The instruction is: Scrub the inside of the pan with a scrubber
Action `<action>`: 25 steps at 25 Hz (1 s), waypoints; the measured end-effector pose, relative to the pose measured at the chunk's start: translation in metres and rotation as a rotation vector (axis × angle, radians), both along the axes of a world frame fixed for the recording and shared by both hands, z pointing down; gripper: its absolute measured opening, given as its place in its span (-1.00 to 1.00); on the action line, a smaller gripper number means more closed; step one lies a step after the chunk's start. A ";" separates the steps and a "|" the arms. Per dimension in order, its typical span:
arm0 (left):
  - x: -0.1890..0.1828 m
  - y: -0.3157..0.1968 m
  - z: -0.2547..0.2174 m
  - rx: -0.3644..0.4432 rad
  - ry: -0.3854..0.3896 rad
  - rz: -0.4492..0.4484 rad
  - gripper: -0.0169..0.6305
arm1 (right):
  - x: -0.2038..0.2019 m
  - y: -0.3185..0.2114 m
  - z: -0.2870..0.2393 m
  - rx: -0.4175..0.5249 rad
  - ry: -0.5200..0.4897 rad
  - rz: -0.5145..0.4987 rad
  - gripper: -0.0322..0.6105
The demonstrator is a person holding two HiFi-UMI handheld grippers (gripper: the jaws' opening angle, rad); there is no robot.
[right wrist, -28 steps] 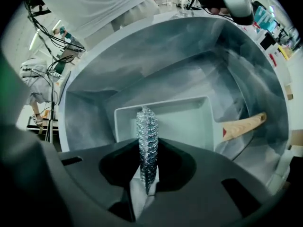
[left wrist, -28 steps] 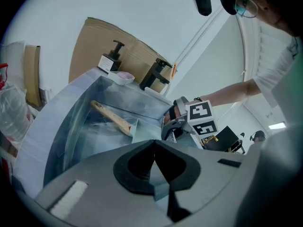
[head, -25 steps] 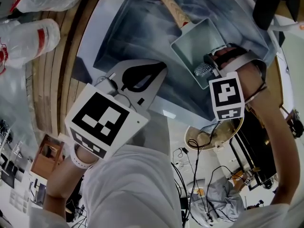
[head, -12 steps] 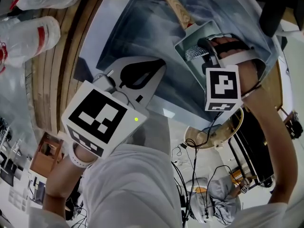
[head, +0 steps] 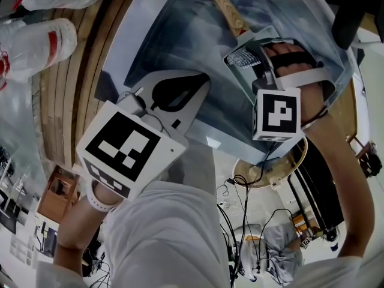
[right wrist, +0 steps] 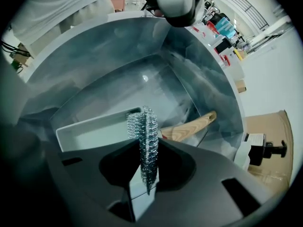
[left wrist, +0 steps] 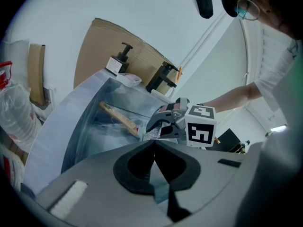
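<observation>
A square grey pan with a wooden handle lies in the steel sink. My right gripper is shut on a steel-wool scrubber and holds it inside the pan, near the handle corner. In the right gripper view the scrubber stands pinched between the jaws, above the pan's wall, with the handle behind it. My left gripper hovers over the sink's near edge, shut with nothing in it. The left gripper view shows the scrubber and the handle.
Plastic bags lie on the wooden counter left of the sink. A pump bottle and a cardboard sheet stand behind the sink. A bowl with cables sits below the right arm.
My right gripper has carried the scrubber from the pan's near side deeper into the pan, toward the handle. The left gripper has stayed in place.
</observation>
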State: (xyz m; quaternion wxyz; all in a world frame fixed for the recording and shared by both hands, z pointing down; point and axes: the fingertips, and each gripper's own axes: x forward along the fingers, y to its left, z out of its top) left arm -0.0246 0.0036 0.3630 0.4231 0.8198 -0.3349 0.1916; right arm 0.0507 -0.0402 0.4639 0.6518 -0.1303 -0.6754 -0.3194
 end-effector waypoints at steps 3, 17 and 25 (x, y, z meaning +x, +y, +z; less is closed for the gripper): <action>0.001 0.000 -0.001 0.003 0.000 -0.001 -0.93 | 0.007 0.005 -0.002 -0.012 0.014 -0.015 -0.69; 0.015 0.005 -0.002 0.002 0.001 0.014 -0.93 | 0.035 0.044 0.014 -0.055 0.051 -0.053 -0.69; 0.020 0.007 0.001 0.001 -0.010 0.021 -0.93 | 0.032 0.040 0.024 -0.038 0.010 -0.033 -0.69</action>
